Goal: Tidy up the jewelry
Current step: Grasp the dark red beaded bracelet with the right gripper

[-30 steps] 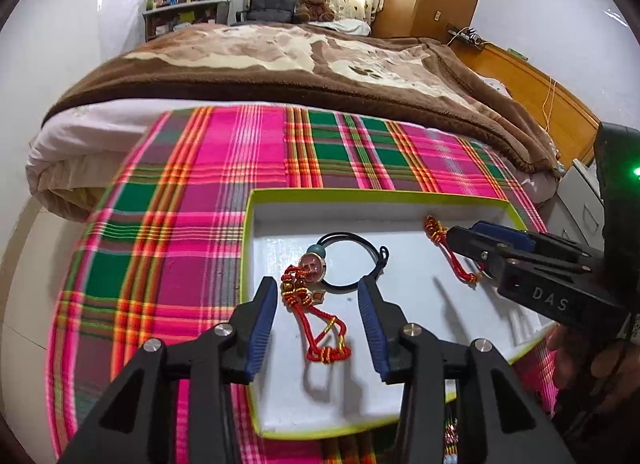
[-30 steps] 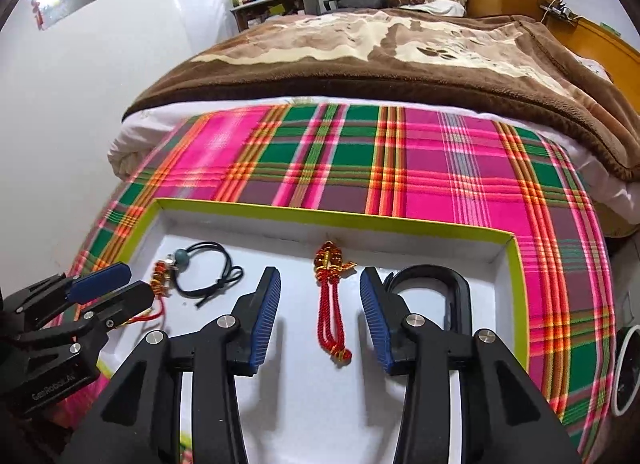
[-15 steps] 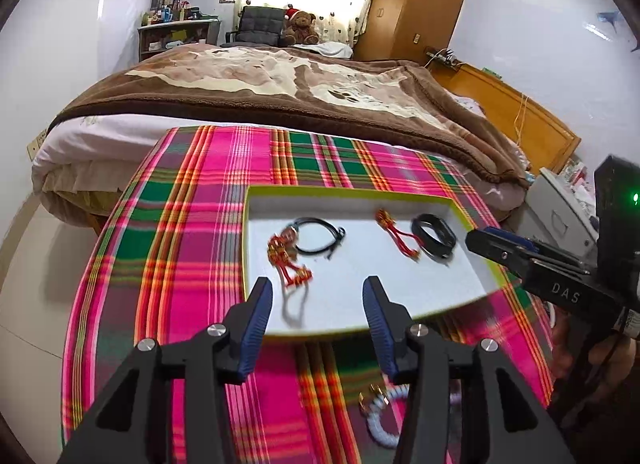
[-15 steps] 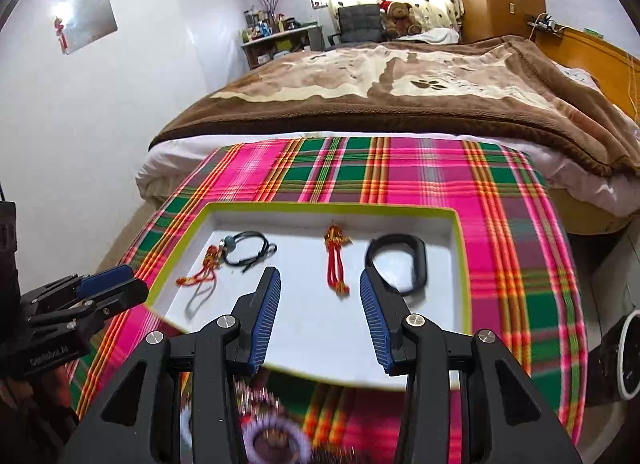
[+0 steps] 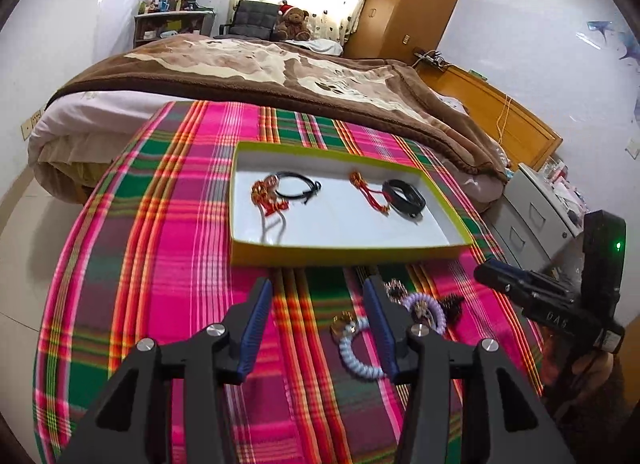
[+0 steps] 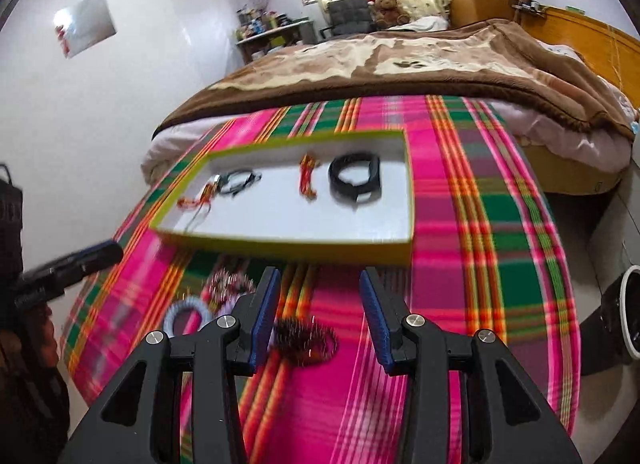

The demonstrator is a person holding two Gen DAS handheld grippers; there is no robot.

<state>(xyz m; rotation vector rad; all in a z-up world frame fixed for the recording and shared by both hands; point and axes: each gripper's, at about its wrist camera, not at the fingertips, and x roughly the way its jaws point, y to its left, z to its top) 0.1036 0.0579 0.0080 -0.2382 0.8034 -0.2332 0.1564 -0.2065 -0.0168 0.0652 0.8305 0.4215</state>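
Note:
A green-rimmed white tray sits on the plaid cloth. Inside lie a black cord bracelet, a red-gold knot charm, a red tassel and a black band. Loose pieces lie in front of the tray: a pale blue spiral tie, a lilac spiral tie and a dark red beaded bracelet. My left gripper hovers open and empty before the tray. My right gripper is open above the beaded bracelet, holding nothing.
A bed with a brown blanket lies beyond the cloth-covered table. Grey drawers stand at the right, and a round white object sits on the floor. The table's rounded edge drops off at the left.
Both grippers have drawn back from above the tray to the near side of the table. The loose pieces in front of the tray have come into view. The left jaws stand slightly wider.

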